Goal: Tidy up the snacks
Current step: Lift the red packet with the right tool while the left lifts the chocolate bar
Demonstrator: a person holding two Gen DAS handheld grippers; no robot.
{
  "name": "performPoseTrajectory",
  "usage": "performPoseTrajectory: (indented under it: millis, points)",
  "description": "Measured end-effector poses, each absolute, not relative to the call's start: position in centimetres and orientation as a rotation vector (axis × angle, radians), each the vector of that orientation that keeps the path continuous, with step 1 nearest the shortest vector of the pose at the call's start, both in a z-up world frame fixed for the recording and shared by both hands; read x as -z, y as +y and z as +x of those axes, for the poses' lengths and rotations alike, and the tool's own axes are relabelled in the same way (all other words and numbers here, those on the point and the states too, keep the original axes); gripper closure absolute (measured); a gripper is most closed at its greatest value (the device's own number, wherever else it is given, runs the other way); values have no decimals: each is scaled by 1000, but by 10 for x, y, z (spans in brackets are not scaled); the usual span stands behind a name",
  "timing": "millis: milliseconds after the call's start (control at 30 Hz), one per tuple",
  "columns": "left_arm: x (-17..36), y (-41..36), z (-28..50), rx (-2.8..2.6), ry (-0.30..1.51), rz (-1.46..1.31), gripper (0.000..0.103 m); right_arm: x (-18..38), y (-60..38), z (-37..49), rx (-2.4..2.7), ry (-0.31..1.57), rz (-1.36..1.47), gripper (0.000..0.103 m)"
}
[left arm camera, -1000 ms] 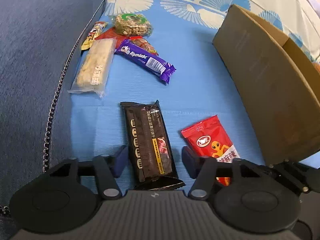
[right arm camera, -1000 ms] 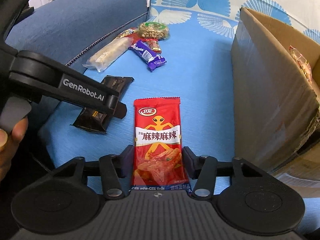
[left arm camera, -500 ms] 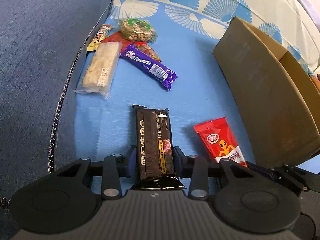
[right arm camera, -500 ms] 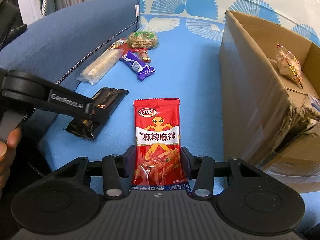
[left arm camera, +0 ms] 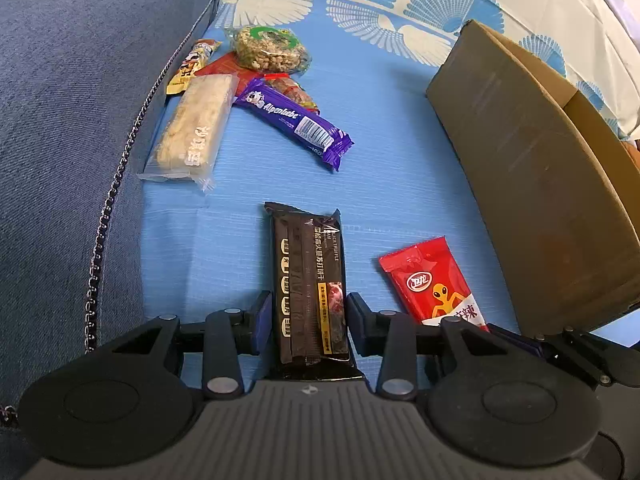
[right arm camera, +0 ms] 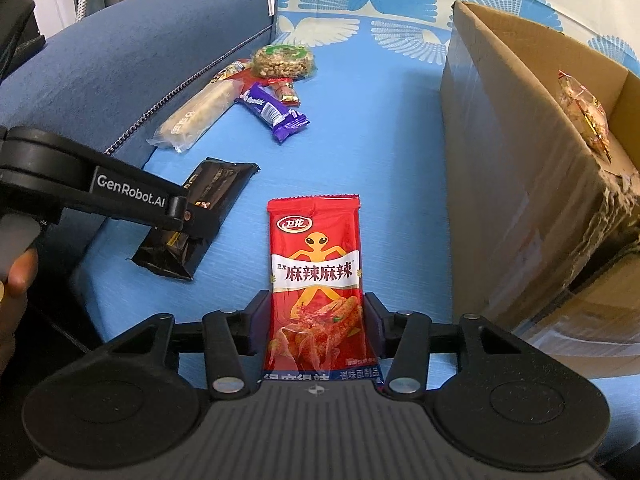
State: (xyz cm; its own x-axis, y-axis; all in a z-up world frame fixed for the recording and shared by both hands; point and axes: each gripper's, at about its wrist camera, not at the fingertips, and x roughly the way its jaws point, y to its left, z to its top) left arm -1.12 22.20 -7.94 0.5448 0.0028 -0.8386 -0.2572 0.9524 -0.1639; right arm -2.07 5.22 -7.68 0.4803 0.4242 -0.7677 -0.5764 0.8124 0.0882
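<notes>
My left gripper [left arm camera: 307,318] is shut on a black biscuit pack [left arm camera: 308,276], held lengthwise between its fingers just above the blue sofa seat. My right gripper [right arm camera: 316,324] is shut on a red spicy-snack pack [right arm camera: 316,276] with an alien figure; that pack also shows in the left wrist view [left arm camera: 434,284]. The left gripper with the black pack [right arm camera: 208,200] shows at the left of the right wrist view. A cardboard box [right arm camera: 520,160] stands open to the right, with a snack bag [right arm camera: 584,112] inside.
Further back on the seat lie a purple Alpenliebe bar [left arm camera: 296,120], a pale cracker pack [left arm camera: 192,128], a round nut cake [left arm camera: 268,48] and small packs beside them. The blue sofa arm [left arm camera: 60,120] rises on the left. The box wall [left arm camera: 540,184] is close on the right.
My left gripper has closed from open onto the black pack. My right gripper has closed on the red pack. Both packs have lifted slightly off the seat.
</notes>
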Motion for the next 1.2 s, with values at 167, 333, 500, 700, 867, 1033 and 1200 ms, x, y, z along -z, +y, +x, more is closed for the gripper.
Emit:
performPoseTrajectory:
  millis: [167, 333, 500, 700, 867, 1033, 1200]
  points:
    - [79, 220, -12, -158, 985, -274, 60, 77, 54, -22, -617, 873, -208, 50]
    - [78, 219, -13, -155, 975, -269, 61, 78, 54, -24, -617, 863, -217, 53]
    - [74, 220, -17, -146, 942, -286, 62, 76, 52, -26, -612, 843, -213, 55]
    - [66, 225, -24, -131, 880, -327, 63, 67, 47, -26, -600, 800, -178, 55]
    - [60, 228, -29, -123, 827, -352, 63, 61, 46, -28, -601, 766, -166, 55]
    - [51, 232, -39, -114, 750, -379, 62, 54, 44, -31, -603, 740, -153, 55]
    - [45, 235, -45, -121, 698, -401, 62, 47, 43, -31, -610, 723, -137, 55]
